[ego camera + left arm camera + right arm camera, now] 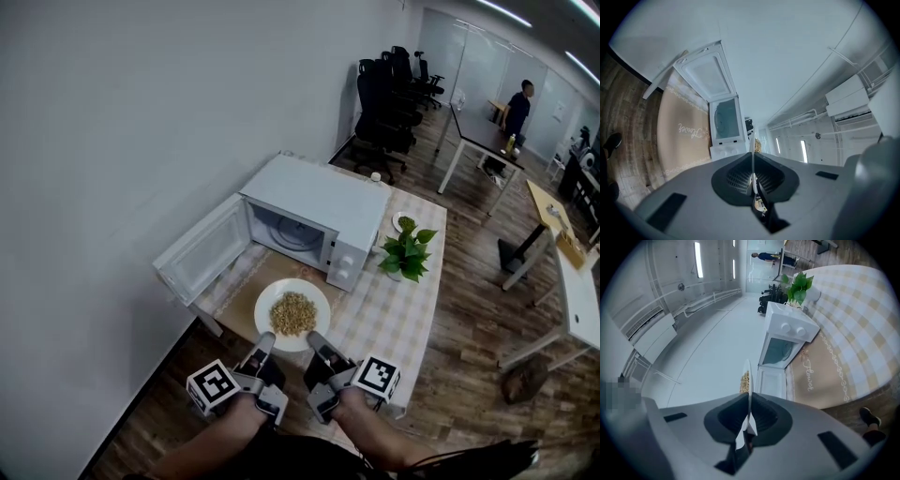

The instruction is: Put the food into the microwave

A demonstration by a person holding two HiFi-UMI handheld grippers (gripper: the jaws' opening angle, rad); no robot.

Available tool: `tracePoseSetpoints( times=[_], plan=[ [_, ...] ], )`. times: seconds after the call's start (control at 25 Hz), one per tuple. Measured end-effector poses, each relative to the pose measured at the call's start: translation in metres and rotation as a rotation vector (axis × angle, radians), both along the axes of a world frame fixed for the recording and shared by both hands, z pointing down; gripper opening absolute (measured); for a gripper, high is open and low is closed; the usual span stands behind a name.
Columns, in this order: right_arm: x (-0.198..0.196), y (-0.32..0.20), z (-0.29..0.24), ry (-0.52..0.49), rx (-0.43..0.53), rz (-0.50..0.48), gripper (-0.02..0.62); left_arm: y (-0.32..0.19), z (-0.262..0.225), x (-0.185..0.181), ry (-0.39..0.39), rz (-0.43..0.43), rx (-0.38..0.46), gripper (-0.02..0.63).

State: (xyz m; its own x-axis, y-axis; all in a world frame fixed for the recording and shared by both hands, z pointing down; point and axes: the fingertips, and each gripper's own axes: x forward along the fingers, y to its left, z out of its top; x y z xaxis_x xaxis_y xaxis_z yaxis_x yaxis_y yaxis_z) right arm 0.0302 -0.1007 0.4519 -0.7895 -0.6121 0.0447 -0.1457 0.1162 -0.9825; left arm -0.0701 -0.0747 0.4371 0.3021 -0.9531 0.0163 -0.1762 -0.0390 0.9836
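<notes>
Before open microwave (314,211), L tool (266,343) & R tool (317,341) tight on food plate (265,302) rim.

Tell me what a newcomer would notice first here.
A white plate of food is gripped at its near rim by the left gripper and the right gripper. Just beyond it the white microwave stands with its door swung wide open on the left. A green potted plant stands to the microwave's right.
</notes>
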Motion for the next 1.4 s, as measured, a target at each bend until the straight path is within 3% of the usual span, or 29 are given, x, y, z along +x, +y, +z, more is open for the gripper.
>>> tracePoseSetpoints(
  times=[0.72, 1.0, 1.4],
  plan=[
    [-0.077, -0.096, 0.020, 0.077, -0.017, 0.098, 0.023, -0.107, 0.025, -0.079, 0.036, 0.100, -0.046, 0.021],
    [-0.088, -0.117, 0.035, 0.077, -0.047, 0.172, 0.026, -0.136, 0.037, -0.092, 0.039, 0.165, -0.046, 0.021],
    [-0.092, -0.150, 0.067, 0.121, -0.074, 0.210, 0.026, -0.170, 0.074, -0.096, 0.076, 0.176, -0.088, 0.021]
  ],
)
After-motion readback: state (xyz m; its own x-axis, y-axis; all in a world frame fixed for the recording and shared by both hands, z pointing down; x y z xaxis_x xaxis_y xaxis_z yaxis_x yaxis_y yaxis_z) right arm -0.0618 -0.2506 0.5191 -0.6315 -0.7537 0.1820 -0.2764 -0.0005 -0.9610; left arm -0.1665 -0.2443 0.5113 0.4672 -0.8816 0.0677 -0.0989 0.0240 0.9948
